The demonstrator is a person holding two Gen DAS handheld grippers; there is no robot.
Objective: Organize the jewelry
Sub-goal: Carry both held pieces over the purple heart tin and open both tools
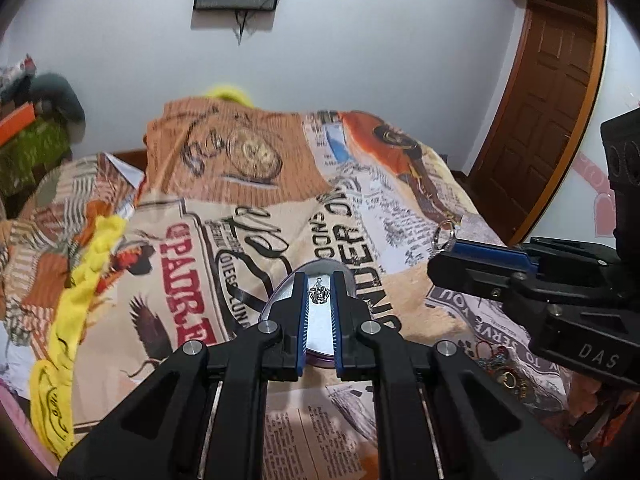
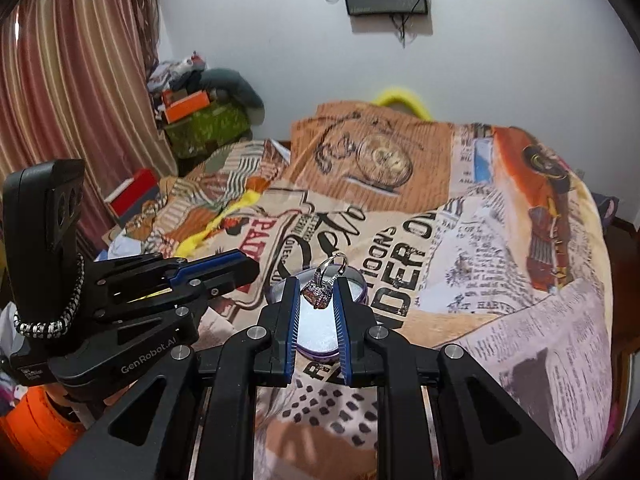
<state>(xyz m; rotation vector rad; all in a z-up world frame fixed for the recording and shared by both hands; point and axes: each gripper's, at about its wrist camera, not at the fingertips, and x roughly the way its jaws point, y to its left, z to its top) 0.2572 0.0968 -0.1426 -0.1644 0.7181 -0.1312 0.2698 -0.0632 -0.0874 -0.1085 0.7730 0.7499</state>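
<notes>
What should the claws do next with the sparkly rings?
Probably lower the right claw, which pinches a jewelled ring, down toward the round purple-rimmed dish lying just beyond its tips, then let go. The left claw holds a small crown-shaped ring above the same dish, so it could wait its turn.

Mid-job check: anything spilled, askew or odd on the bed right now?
Nothing looks spilled or damaged. The left gripper holds a small crown pendant and the right gripper a ring, both above the round tin. A loose jewelry heap lies on the blanket.
</notes>
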